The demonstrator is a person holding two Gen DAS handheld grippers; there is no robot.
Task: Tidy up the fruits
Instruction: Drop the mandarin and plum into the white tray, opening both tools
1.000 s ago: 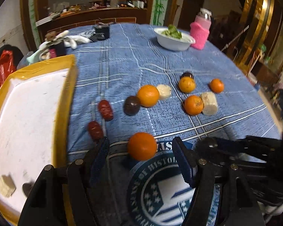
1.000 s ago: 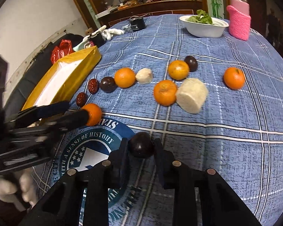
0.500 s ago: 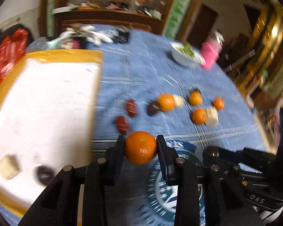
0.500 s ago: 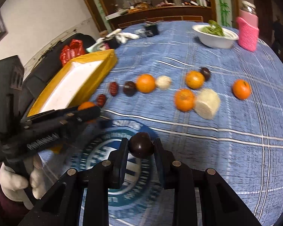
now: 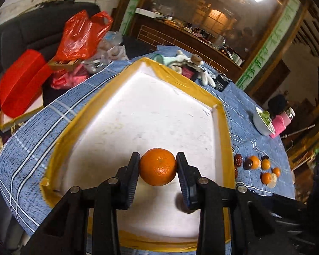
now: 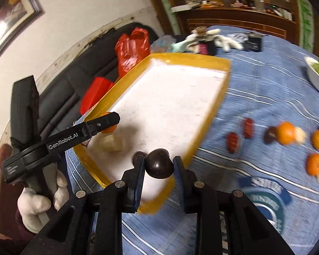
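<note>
Two grippers: each is seen closed on one fruit above the tray.
Left gripper [image 5: 158, 167]: an orange [image 5: 158, 166] is clamped between its pads and held over the white floor of the tray [image 5: 221, 131].
Left gripper from the right wrist view [image 6: 108, 123]: the orange [image 6: 108, 128] is seen at its tip, above the tray's left side; the handle is gripped by a white-gloved hand [image 6: 39, 204].
Right gripper [image 6: 158, 166]: a dark round fruit [image 6: 158, 166] is pinched between its pads, above the tray's near right corner.
Tray: white inside, yellow rim [image 6: 204, 131], set on the blue checked tablecloth [image 6: 265, 78].
Tray contents: a pale chunk [image 6: 112, 143] and another dark fruit [image 6: 138, 156] are seen on the near floor.
Loose fruit: red dates [image 6: 247, 127], oranges [image 6: 286, 132], dark fruits and pale pieces are spread on the cloth right of the tray.
Far right: a white bowl of greens [image 5: 263, 122] is placed beside a pink-sleeved bottle [image 5: 281, 123].
Far left: a red plastic bag [image 5: 80, 37] is seen beyond the table's edge.
</note>
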